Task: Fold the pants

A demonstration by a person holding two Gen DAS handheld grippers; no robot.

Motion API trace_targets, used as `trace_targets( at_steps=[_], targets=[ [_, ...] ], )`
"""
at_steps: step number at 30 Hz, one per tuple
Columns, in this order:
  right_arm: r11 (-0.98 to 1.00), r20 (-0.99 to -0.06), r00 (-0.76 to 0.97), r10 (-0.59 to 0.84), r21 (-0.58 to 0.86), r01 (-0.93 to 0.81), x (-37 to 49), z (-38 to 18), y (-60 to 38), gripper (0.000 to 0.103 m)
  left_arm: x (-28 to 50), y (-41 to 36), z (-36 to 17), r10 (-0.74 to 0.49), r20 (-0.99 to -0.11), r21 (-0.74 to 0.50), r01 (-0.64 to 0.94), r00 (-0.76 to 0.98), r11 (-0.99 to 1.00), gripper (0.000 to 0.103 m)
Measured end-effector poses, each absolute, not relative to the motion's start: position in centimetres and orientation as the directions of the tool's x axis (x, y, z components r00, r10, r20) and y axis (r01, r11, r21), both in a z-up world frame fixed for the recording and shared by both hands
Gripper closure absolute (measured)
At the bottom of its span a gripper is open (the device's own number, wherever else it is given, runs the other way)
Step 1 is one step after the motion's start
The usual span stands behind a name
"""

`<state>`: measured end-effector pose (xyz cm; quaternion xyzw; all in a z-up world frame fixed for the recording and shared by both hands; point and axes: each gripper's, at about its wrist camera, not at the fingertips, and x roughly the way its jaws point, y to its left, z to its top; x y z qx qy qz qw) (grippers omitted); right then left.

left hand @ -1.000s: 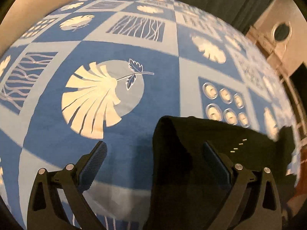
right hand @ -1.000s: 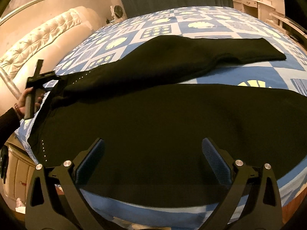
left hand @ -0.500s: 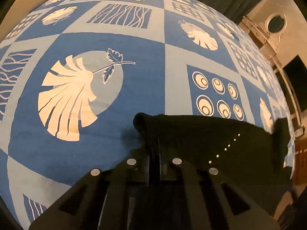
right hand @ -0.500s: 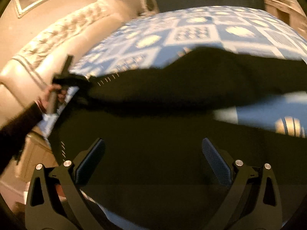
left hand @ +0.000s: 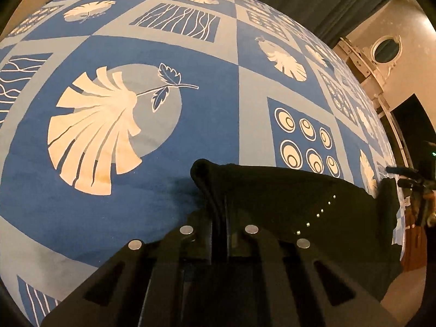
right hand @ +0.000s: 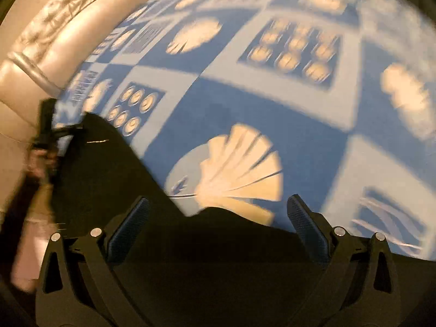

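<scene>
- Left wrist view: the left gripper (left hand: 219, 234) has its jaws pressed together on a bunched corner of the black fabric pants (left hand: 286, 199), which lie along the near edge of the bed's blue-and-white patterned bedspread (left hand: 190, 54).
- A row of small pale studs (left hand: 317, 214) runs across the cloth just beyond the pinch, so this end looks like the waist or a pocket seam; I cannot tell which.
- Right wrist view, blurred: the right gripper (right hand: 218, 218) is spread wide and empty, angled down over the dark cloth at the same edge, near a large cream shell print (right hand: 239, 169).
- At that picture's left side the person's hand (right hand: 41, 158) holds the other tool near the padded beige headboard (right hand: 54, 27).
- Step in hand, as I judge it: one corner is secured and the second is not yet taken.
- Next, the right tool would need to settle on the fabric edge and pinch it, so both ends can be lifted and carried over together.
</scene>
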<state>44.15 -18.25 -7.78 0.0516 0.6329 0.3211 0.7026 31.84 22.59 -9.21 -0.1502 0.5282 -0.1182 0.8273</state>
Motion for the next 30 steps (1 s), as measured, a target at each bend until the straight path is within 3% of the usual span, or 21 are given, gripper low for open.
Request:
trace_targets(
  at_steps=[1,2,3,5,9,18,23,30],
  targets=[
    [0.797,-0.874,-0.038,0.485,0.459,-0.393,44.3,-8.6,-18.0,0.003,31.9,22.7,-9.2,-0.36,-0.838,-0.379,0.037,0.41,0.925,0.096],
    [0.801,-0.885,-0.08,0.458,0.45,-0.395,44.3,-9.4,-17.8,0.016,32.0,22.8,-9.3,-0.365,-0.838,-0.385,0.035,0.407,0.922,0.096],
    [0.796,-0.886,-0.11,0.45,0.454,-0.4,44.2,-9.6,-17.6,0.041,32.1,22.8,-9.3,-0.371,-0.838,-0.392,0.031,0.4,0.919,0.096],
    [0.79,-0.899,-0.111,0.425,0.428,-0.438,43.3,-9.4,-17.4,0.061,32.3,22.8,-9.3,-0.373,-0.84,-0.393,0.031,0.394,0.919,0.096],
    [0.793,-0.907,0.011,0.421,0.363,-0.489,40.7,-6.3,-17.8,0.083,32.1,22.5,-8.6,-0.359,-0.832,-0.379,0.039,0.424,0.925,0.096],
    [0.84,-0.795,0.436,0.422,0.163,-0.517,26.1,2.1,-19.2,0.086,27.3,23.9,-3.4,-0.454,-0.689,-0.5,0.083,0.565,0.862,0.096],
    [0.858,-0.769,0.523,0.366,0.062,-0.509,16.5,0.5,-17.4,0.086,20.7,24.0,-0.6,-0.505,-0.626,-0.521,0.164,0.594,0.838,0.096],
    [0.9,-0.799,0.486,0.354,0.151,-0.409,8.6,-4.9,-17.6,0.082,11.1,25.5,-3.5,-0.477,-0.676,-0.507,0.115,0.562,0.854,0.084]
  ],
)
